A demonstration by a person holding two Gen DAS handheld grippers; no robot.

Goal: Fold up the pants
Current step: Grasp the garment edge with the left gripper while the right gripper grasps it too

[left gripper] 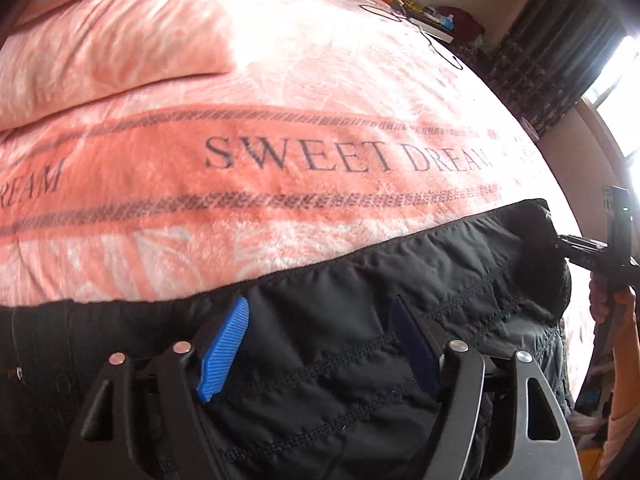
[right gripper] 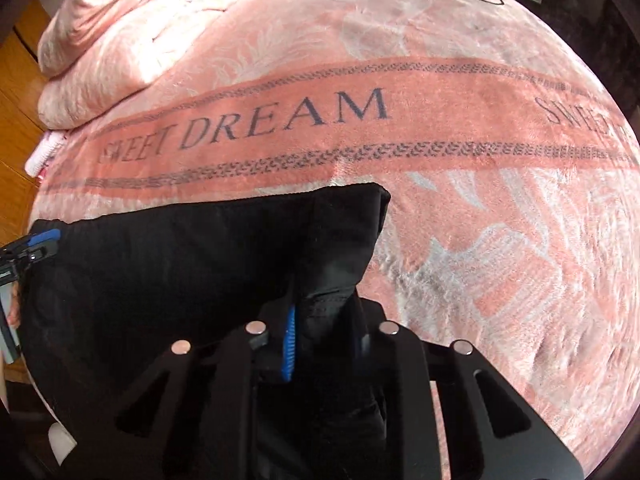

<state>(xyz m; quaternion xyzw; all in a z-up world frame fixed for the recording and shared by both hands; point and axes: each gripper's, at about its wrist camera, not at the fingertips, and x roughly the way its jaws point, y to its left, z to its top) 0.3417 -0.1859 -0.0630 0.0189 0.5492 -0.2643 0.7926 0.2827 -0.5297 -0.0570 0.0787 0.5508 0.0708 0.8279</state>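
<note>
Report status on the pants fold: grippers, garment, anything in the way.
Right gripper shut on black pants at their corner. Left gripper open, jaws astride the fabric, not clamped. Pants flat on pink blanket. Nothing in the way.

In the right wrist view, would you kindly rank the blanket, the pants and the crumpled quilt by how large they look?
1. Blanket
2. Pants, though they sit nearest the camera
3. Quilt, farthest away, so its true size is unsure
</note>
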